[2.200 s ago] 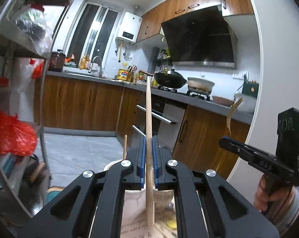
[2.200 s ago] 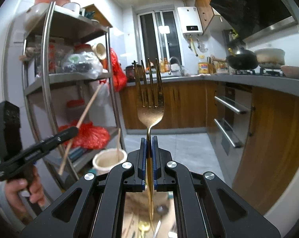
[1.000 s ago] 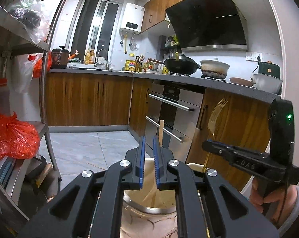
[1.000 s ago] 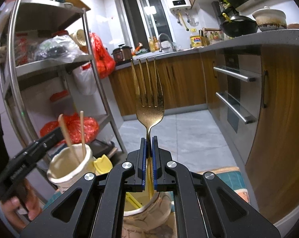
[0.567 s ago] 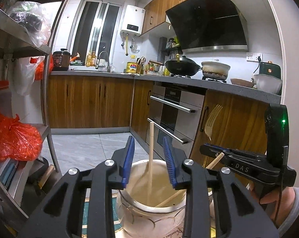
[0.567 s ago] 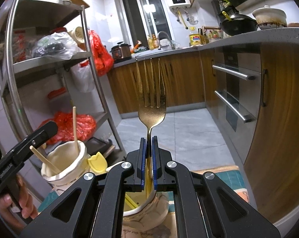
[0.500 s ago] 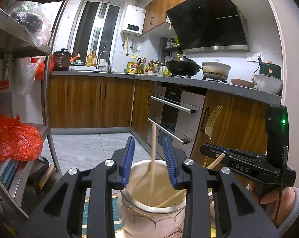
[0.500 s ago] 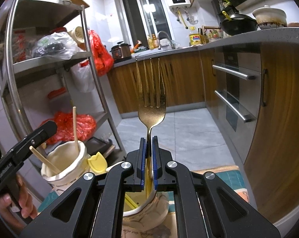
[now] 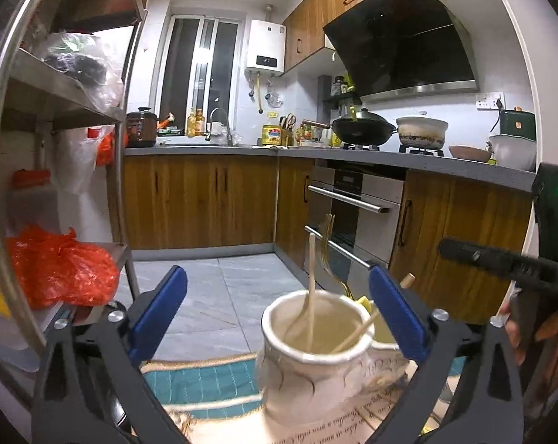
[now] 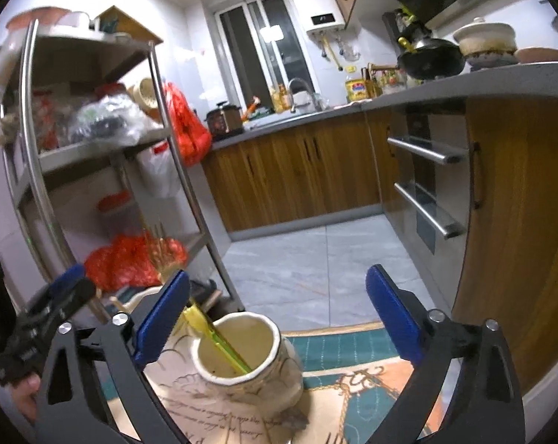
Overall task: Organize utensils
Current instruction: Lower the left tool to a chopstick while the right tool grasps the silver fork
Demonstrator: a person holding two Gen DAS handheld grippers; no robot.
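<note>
Left wrist view: the left hand-held gripper (image 9: 277, 307) stands released, its blue pads spread wide after just opening, with nothing pressed between them. Low in the middle of the frame a cream jar (image 9: 312, 366) sits on a patterned cloth (image 9: 212, 381), and two wooden chopsticks (image 9: 311, 288) lean inside it, one nearly upright, the other slanting to the right rim. Just behind it, a gold fork (image 9: 327, 248) rises from a second jar (image 9: 384, 351), mostly hidden by the right pad. At the right edge, the right hand-held gripper (image 9: 500, 262) shows dark and side-on, with a hand (image 9: 530, 329) around its grip. In the right wrist view, the right hand-held gripper (image 10: 275, 307) is likewise released, jaws wide after just opening, nothing between the pads. Below centre stands the second jar (image 10: 242, 366) with a yellow utensil (image 10: 219, 340) leaning in it; the fork (image 10: 160, 255) tilts up and left behind the left pad. The left hand-held gripper (image 10: 49, 310) shows at lower left.
</note>
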